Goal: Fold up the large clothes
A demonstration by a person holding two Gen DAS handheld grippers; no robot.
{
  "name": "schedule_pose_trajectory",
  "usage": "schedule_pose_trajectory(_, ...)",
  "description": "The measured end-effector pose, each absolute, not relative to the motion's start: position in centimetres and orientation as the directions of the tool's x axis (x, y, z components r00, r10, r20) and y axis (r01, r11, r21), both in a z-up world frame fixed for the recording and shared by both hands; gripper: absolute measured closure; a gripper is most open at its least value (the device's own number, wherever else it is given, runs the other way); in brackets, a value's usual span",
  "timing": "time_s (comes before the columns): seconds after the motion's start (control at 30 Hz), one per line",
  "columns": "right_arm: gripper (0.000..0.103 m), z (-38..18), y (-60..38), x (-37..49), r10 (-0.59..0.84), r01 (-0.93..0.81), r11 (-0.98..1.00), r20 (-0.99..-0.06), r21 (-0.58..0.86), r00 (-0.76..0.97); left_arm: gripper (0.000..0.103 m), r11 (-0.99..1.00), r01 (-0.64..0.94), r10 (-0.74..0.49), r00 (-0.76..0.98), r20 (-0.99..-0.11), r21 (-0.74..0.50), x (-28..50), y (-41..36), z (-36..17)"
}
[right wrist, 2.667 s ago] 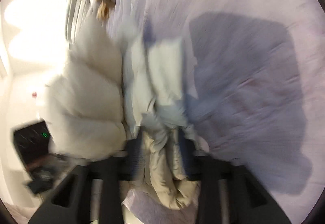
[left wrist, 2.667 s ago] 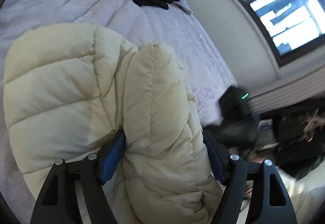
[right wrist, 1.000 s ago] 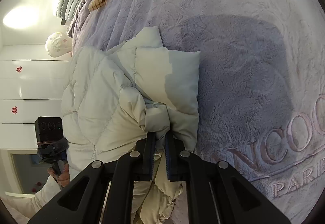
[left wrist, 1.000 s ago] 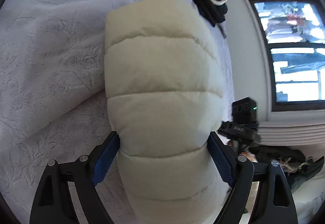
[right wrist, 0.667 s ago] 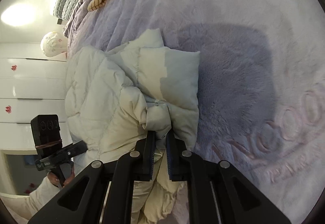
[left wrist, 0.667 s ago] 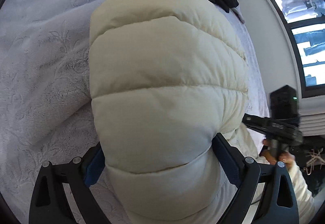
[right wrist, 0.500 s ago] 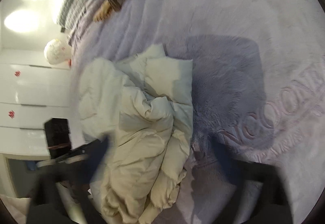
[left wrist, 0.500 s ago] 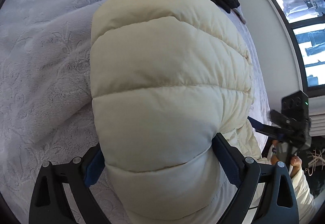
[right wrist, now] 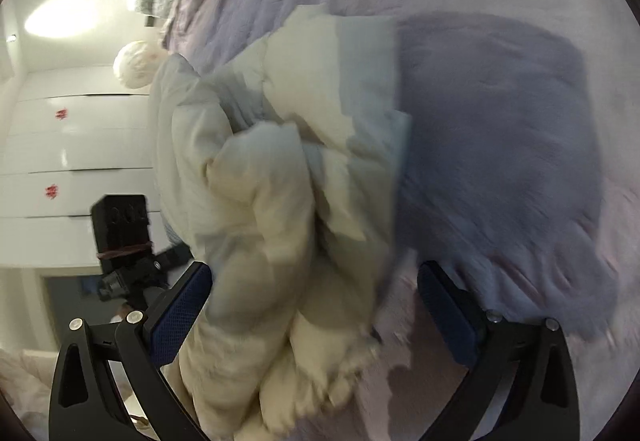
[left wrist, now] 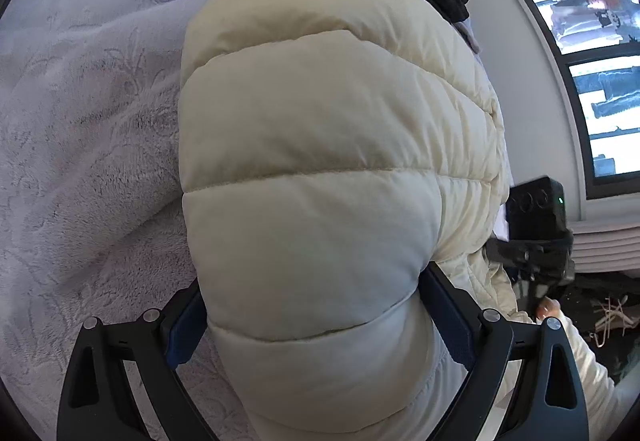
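Released a moment ago, the right gripper [right wrist: 314, 315] now stands wide, its jaws just opened off the cream quilted puffer jacket [left wrist: 332, 177] bunched on the lilac plush bedspread [left wrist: 80, 121]. Left gripper [left wrist: 312, 315] spans the padded fold broadly; press it flat before letting go.

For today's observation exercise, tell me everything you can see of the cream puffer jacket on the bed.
The cream puffer jacket is thick, quilted in horizontal stitched panels, with a smooth, slightly shiny shell. It lies bundled on a lavender plush blanket. A fat folded roll fills the wide left claw, bulging against both blue pads. In the right wrist view it is crumpled, its loose end between the open right claw, which has just let go.
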State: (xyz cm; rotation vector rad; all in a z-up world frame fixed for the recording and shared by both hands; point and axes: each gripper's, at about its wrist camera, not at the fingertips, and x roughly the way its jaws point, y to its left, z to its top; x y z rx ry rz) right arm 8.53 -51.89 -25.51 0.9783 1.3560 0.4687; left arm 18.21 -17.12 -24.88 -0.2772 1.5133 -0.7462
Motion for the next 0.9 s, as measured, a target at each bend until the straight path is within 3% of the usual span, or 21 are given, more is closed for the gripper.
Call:
schedule_pose_trajectory(0.27,0.004,-26.4,-49.7,10.6,0.825,0.254,0.455,-0.511,0.854,0.240,0.004,0.780,0.280,-0.566,-0.064,-0.822,-0.560,17.6,-17.1,-24.6)
schedule_pose_trajectory(0.33,0.018,-26.7,-50.3,9.8,0.829,0.296,0.419,-0.495,0.858,0.261,0.004,0.788,0.284,-0.556,-0.055,-0.830,-0.546,17.0,-18.0,-24.3)
schedule_pose_trajectory(0.4,0.038,-27.3,-50.6,8.9,0.838,0.346,0.375,-0.474,0.860,0.269,0.005,0.796,0.296,-0.541,-0.045,-0.840,-0.529,16.7,-18.3,-24.0)
schedule_pose_trajectory(0.5,0.051,-26.8,-50.3,8.3,0.838,0.350,0.366,-0.469,0.862,0.279,0.006,0.802,0.309,-0.530,-0.027,-0.848,-0.511,16.2,-18.6,-23.6)
schedule_pose_trajectory(0.6,0.056,-25.8,-49.8,8.0,0.832,0.350,0.364,-0.471,0.863,0.294,0.009,0.800,0.306,-0.536,-0.026,-0.844,-0.517,15.9,-18.5,-22.9)
schedule_pose_trajectory(0.9,0.056,-21.2,-46.2,7.6,0.821,0.316,0.409,-0.497,0.856,0.282,0.010,0.802,0.306,-0.541,0.007,-0.841,-0.513,15.5,-15.2,-19.6)
